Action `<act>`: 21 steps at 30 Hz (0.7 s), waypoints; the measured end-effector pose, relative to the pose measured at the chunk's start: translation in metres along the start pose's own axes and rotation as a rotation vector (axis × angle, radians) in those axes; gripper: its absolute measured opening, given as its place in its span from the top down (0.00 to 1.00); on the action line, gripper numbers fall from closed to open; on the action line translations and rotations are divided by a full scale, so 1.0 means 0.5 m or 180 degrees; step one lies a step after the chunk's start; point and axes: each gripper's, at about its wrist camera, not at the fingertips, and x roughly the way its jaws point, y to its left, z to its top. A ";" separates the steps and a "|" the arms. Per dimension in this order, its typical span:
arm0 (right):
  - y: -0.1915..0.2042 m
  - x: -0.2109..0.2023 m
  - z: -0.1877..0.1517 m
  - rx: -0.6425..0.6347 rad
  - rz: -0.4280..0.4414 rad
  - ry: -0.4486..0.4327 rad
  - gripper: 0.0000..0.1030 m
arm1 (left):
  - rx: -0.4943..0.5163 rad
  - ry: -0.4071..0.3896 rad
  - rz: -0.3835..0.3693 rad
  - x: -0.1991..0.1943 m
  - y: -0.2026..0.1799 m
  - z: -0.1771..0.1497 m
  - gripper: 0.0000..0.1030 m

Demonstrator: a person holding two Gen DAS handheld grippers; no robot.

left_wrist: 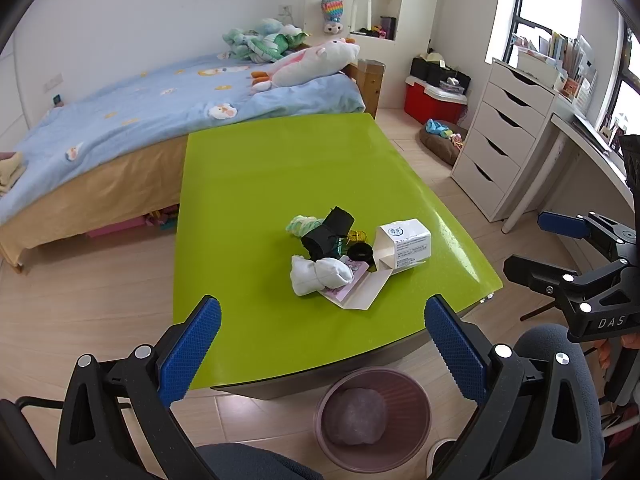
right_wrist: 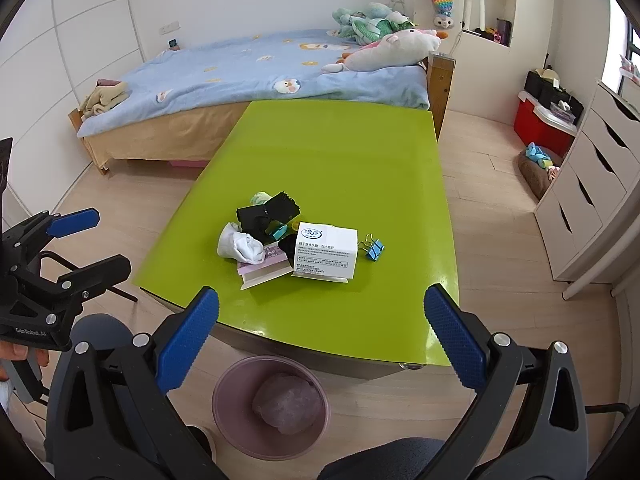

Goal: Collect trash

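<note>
A pile of items lies on the green table [left_wrist: 280, 168] [right_wrist: 340, 152]: a white box [left_wrist: 408, 242] [right_wrist: 325, 251], a white rolled sock [left_wrist: 320, 274] [right_wrist: 242, 247], black fabric [left_wrist: 326, 230] [right_wrist: 266, 212], a flat pink-and-white packet [left_wrist: 356, 286] [right_wrist: 266, 270], and a blue binder clip [right_wrist: 374, 248]. A pink trash bin [left_wrist: 374, 418] [right_wrist: 272, 406] stands on the floor at the table's near edge. My left gripper [left_wrist: 322, 354] is open and empty, held above the near edge. My right gripper [right_wrist: 320, 346] is open and empty beside it.
A bed with a blue cover [left_wrist: 140, 112] [right_wrist: 260, 68] and plush toys stands behind the table. A white drawer unit [left_wrist: 504, 136] [right_wrist: 596, 184] and a red bin [left_wrist: 432, 98] stand to the right. The floor is pale wood.
</note>
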 end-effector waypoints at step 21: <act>-0.011 0.015 -0.011 0.0104 0.0042 0.0053 0.03 | -0.0004 0.0012 -0.0023 0.006 -0.006 -0.009 0.05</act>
